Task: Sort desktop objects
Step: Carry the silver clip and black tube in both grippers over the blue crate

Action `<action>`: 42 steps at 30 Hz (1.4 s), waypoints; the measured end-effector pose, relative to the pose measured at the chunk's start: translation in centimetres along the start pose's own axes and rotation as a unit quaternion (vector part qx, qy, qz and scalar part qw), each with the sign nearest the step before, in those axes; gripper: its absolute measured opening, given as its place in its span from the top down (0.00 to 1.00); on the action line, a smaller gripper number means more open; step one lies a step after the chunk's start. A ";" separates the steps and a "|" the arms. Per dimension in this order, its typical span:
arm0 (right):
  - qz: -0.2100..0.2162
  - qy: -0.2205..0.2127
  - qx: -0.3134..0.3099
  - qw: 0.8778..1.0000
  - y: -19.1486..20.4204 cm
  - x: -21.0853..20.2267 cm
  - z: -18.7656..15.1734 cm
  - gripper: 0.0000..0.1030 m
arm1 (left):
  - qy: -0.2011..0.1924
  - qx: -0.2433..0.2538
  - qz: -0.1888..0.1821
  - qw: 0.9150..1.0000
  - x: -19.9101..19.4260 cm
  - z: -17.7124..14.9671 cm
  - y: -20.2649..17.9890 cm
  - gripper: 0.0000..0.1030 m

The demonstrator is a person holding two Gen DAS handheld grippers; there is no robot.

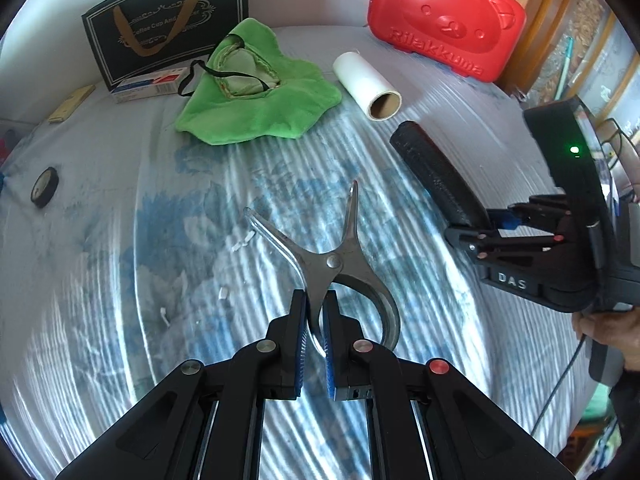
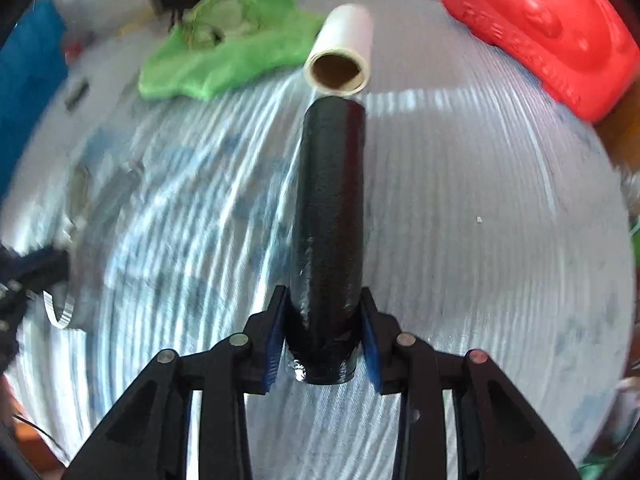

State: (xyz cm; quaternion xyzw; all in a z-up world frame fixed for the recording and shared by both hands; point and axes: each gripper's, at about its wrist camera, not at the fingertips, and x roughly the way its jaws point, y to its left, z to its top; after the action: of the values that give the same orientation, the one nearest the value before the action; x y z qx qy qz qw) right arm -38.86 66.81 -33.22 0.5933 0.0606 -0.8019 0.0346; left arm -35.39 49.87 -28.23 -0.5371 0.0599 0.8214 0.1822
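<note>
Left gripper (image 1: 315,304): fingers nearly closed, clamped on one loop handle of the metal scissors (image 1: 326,254). Scissors project forward from the pads, blades spread in a V, tips pointing away over the blue-and-white cloth (image 1: 120,264).

Right gripper (image 2: 324,320): fingers set wider, gripping the near end of a black roll (image 2: 332,208). Roll runs straight out ahead; its far end appears to sit just short of the white roll (image 2: 344,40), though contact is hard to judge.

From the left wrist view, black roll lies right of the scissors, well apart.

Beyond: green cloth (image 1: 256,92), red case (image 1: 444,20), dark gift bag (image 1: 168,20), small box (image 1: 148,86), tape ring (image 1: 44,186) far left
</note>
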 end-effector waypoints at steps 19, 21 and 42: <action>0.188 -0.154 0.044 0.969 9.4 -14.3 -1.3 0.72 | -0.079 -0.057 0.025 0.995 -11.2 -3.0 8.2 0.93; 0.186 -0.174 0.025 0.967 11.8 -16.3 -1.2 0.72 | -0.093 -0.072 0.028 0.993 -13.1 -3.9 10.3 0.93; 0.277 -0.384 -0.112 0.874 43.4 -42.6 2.0 0.72 | -0.284 -0.075 0.107 0.950 -44.4 -13.5 31.4 0.93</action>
State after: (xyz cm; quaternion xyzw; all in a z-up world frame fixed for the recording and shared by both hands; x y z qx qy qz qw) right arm -22.74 22.83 5.60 0.2231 -0.0343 -0.9122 0.3419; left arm -19.35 6.38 3.25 -0.2840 0.0007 0.9568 0.0620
